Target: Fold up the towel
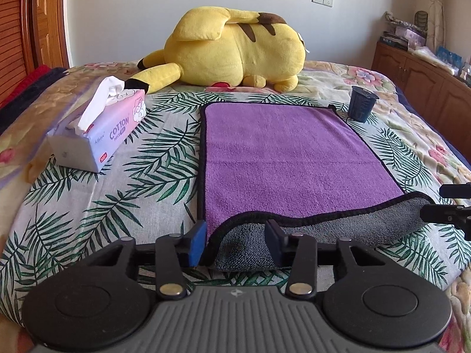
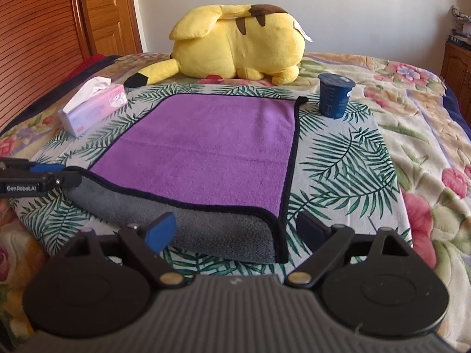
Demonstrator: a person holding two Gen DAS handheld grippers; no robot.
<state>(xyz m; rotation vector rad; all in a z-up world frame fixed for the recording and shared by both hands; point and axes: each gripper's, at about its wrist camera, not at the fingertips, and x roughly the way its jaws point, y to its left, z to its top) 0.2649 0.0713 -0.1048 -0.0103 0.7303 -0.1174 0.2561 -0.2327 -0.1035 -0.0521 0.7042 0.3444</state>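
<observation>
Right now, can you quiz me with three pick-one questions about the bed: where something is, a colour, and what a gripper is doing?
1. Where is the cup?
A. beside the towel's far right corner
B. on the plush
C. in the tissue box

2. What colour is the towel's top side?
A. green
B. purple
C. red

3. How is the right gripper?
A. shut on the cup
B. shut on the tissues
C. open at the towel's near right corner

Answers:
1 A, it stands on the sheet by that corner.
2 B, purple with a grey underside.
3 C, its fingers are spread apart around the corner.
</observation>
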